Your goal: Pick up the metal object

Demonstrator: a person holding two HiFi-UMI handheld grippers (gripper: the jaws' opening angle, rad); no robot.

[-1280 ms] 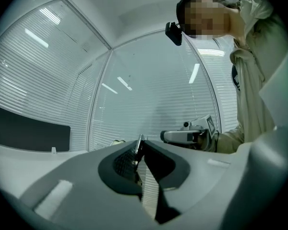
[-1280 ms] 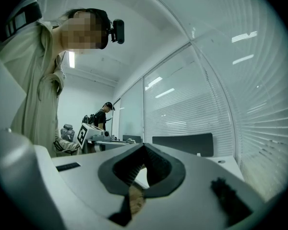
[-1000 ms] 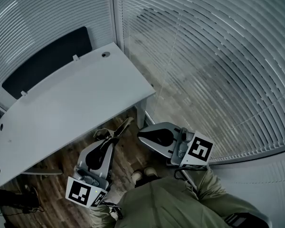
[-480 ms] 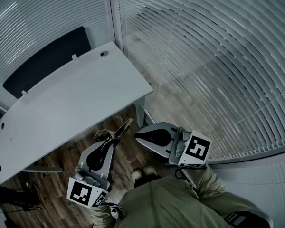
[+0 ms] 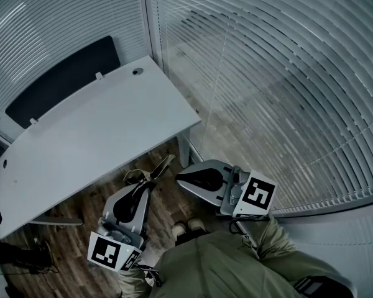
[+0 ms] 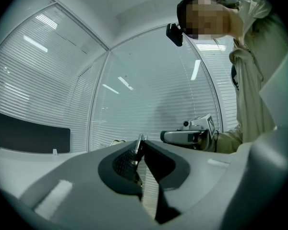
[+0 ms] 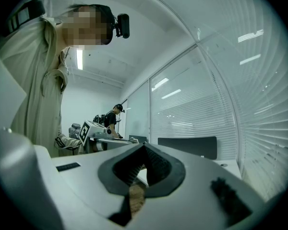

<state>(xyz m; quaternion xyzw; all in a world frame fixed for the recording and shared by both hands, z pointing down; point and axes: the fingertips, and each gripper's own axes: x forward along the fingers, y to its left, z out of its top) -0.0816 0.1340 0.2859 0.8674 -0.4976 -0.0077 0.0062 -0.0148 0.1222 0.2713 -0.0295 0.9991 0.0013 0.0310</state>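
A slim metal object (image 5: 154, 169) sticks out past the tip of my left gripper (image 5: 147, 184), over the wooden floor beside the white table (image 5: 93, 135). The left gripper's jaws are shut on it. In the left gripper view it shows as a thin bright edge (image 6: 138, 143) pinched between the dark pads. My right gripper (image 5: 180, 177) is held level close to the left one, pointing left, and its jaws meet with nothing between them (image 7: 144, 145). Each gripper shows in the other's view: the right gripper (image 6: 185, 136) and the left gripper's marker cube (image 7: 90, 131).
The table's leg (image 5: 184, 151) stands just beyond both gripper tips. A dark panel (image 5: 62, 76) runs behind the table. Glass walls with blinds (image 5: 267, 85) close off the corner. Cables (image 5: 22, 259) lie on the floor at lower left. Another person (image 7: 113, 116) stands far off.
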